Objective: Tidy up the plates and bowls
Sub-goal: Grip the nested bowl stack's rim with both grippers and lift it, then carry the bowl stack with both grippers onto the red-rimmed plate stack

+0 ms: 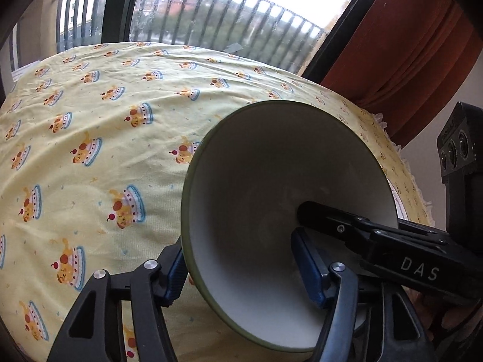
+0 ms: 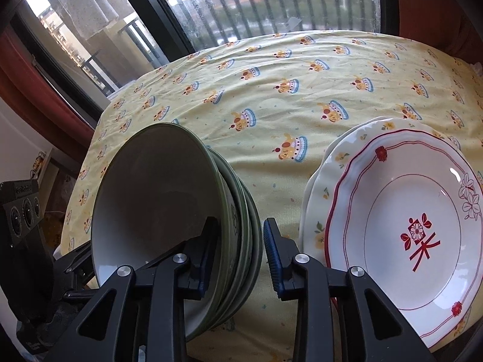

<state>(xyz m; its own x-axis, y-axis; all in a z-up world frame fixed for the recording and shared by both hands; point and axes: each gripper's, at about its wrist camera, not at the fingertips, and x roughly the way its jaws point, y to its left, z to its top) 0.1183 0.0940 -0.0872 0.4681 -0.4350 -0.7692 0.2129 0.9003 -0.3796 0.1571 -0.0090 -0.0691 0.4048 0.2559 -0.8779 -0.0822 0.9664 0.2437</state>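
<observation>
A stack of green-rimmed bowls with white insides (image 1: 256, 181) stands on the yellow printed tablecloth (image 1: 105, 120); it also shows in the right wrist view (image 2: 151, 187). My left gripper (image 1: 241, 271) straddles the stack's wall, one blue pad outside, one inside. My right gripper (image 2: 238, 256) also straddles the stack's wall, left finger inside the top bowl, right finger outside with a gap. Its black finger (image 1: 332, 217) shows inside the bowl in the left wrist view. A stack of plates (image 2: 401, 235), the top one white with red pattern, lies at the right.
A window with a balcony railing (image 1: 211, 15) runs behind the table. A rust-red curtain (image 1: 407, 60) hangs at the right. The cloth's far part (image 2: 286, 69) holds no dishes.
</observation>
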